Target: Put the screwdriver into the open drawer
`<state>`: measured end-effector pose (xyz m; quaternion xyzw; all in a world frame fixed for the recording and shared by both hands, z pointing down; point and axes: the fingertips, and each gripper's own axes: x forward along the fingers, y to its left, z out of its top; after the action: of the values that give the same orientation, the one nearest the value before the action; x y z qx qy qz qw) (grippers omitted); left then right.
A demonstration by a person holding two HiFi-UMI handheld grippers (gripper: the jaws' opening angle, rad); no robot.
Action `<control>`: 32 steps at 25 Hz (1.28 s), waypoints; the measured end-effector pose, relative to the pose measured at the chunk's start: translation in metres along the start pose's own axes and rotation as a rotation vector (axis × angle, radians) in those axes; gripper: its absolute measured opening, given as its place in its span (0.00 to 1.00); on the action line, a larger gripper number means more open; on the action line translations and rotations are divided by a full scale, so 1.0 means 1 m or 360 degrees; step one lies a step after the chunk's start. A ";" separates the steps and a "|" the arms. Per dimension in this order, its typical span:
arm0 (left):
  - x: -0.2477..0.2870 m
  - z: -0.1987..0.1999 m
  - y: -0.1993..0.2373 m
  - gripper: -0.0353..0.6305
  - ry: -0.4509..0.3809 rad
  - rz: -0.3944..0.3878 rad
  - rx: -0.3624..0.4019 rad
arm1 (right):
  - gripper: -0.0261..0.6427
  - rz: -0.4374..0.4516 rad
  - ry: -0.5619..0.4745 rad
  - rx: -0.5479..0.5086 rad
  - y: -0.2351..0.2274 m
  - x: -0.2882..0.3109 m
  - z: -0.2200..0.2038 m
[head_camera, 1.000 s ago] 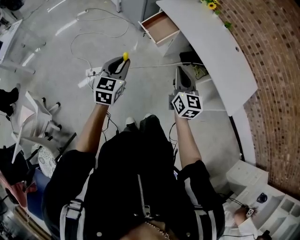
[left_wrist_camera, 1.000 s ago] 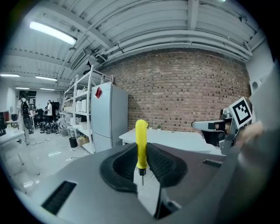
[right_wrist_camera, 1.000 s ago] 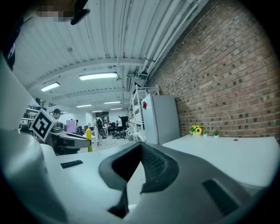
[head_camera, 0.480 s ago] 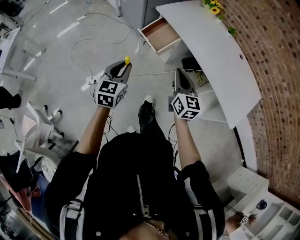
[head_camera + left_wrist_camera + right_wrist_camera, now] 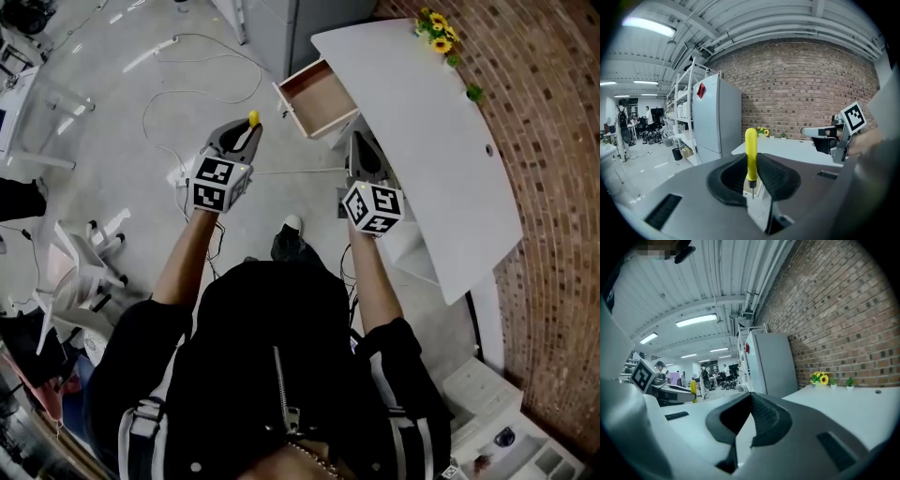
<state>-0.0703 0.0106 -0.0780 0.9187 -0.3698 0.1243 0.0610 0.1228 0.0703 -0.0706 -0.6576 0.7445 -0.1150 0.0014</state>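
A yellow-handled screwdriver [image 5: 751, 157] stands upright between the jaws of my left gripper [image 5: 752, 176], which is shut on it; its yellow tip [image 5: 252, 118] pokes out past the left gripper [image 5: 239, 139] in the head view. The open drawer [image 5: 317, 97] with a brown inside juts from the white desk [image 5: 441, 141], just ahead and right of the left gripper. My right gripper [image 5: 364, 157] is shut and holds nothing, hanging beside the desk's near edge. In the right gripper view its jaws [image 5: 749, 420] meet with nothing between them.
A grey cabinet [image 5: 717, 119] stands left of the desk, by shelving. Yellow flowers [image 5: 433, 21] sit on the desk's far end. White cables [image 5: 187, 84] and a power strip [image 5: 178, 174] lie on the floor. A white chair [image 5: 80, 272] is at left. Brick wall [image 5: 553, 141] at right.
The person has stepped forward: drawer and desk have come closer and lower in the head view. Both grippers keep their pose, the left still shut on the screwdriver.
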 end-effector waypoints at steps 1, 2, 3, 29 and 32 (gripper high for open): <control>0.010 0.003 0.002 0.18 -0.0001 0.0003 0.0000 | 0.05 0.0010 -0.0002 0.0000 -0.007 0.008 0.003; 0.019 0.006 0.004 0.18 -0.0003 0.0006 -0.0001 | 0.05 0.0018 -0.0002 0.0001 -0.014 0.016 0.006; 0.027 0.008 0.005 0.18 -0.0004 0.0009 -0.0002 | 0.05 0.0025 0.0001 0.0002 -0.021 0.024 0.008; 0.214 0.035 0.037 0.18 0.0052 -0.0258 0.0024 | 0.05 -0.0184 0.0103 0.0084 -0.112 0.130 0.006; 0.232 0.034 0.045 0.18 0.0070 -0.0284 0.0014 | 0.05 -0.0218 0.0115 0.0094 -0.120 0.141 0.005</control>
<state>0.0662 -0.1823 -0.0460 0.9454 -0.2844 0.1401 0.0759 0.2223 -0.0815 -0.0338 -0.7020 0.6937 -0.1606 -0.0140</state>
